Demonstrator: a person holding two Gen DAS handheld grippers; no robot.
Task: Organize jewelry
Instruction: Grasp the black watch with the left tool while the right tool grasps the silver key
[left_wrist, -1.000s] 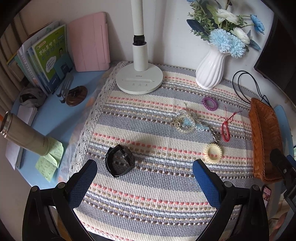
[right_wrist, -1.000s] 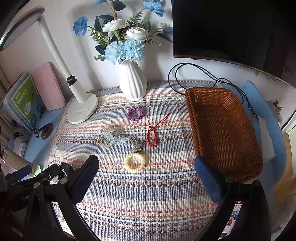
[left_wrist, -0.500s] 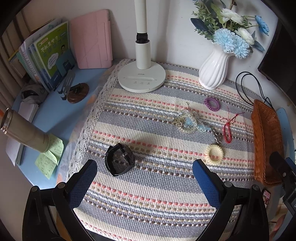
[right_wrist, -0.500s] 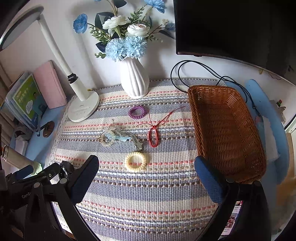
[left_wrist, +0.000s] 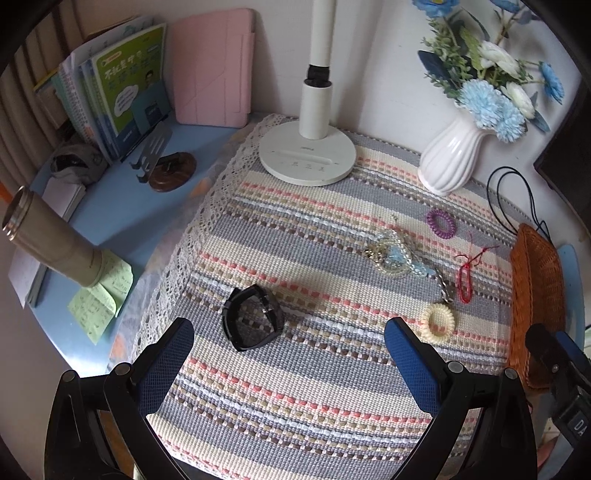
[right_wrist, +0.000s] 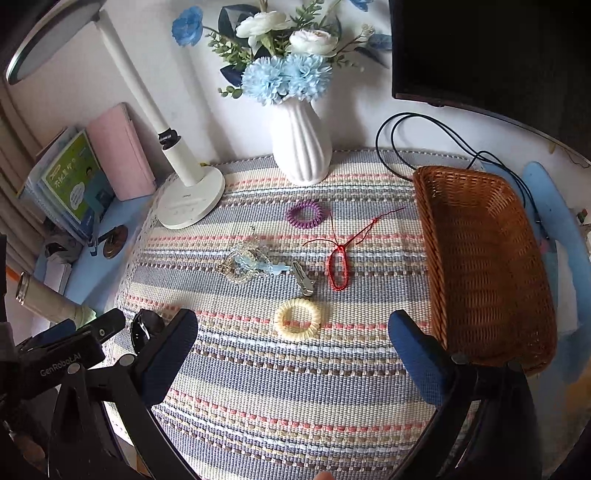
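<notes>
On the striped mat lie a black watch (left_wrist: 253, 322), a clear bead charm with a blue piece and a metal clasp (left_wrist: 393, 255) (right_wrist: 246, 263), a red cord bracelet (left_wrist: 464, 281) (right_wrist: 338, 266), a cream spiral hair tie (left_wrist: 438, 323) (right_wrist: 298, 318) and a purple spiral hair tie (left_wrist: 440, 222) (right_wrist: 304, 213). A brown wicker basket (right_wrist: 480, 258) (left_wrist: 535, 280) stands at the mat's right edge. My left gripper (left_wrist: 288, 350) is open and empty, just in front of the watch. My right gripper (right_wrist: 293, 339) is open and empty, near the cream hair tie.
A white desk lamp (left_wrist: 310, 147) and a white vase of flowers (right_wrist: 299, 147) stand at the back of the mat. Books (left_wrist: 110, 96), a pink case (left_wrist: 214, 74), a metal flask (left_wrist: 48, 243) and a green note (left_wrist: 99, 295) are on the left. A black cable (right_wrist: 424, 147) and a monitor (right_wrist: 498, 51) are behind the basket.
Both grippers have moved slightly forward over the mat; the watch sits nearer the left gripper's fingers. Nothing has been taken hold of.
</notes>
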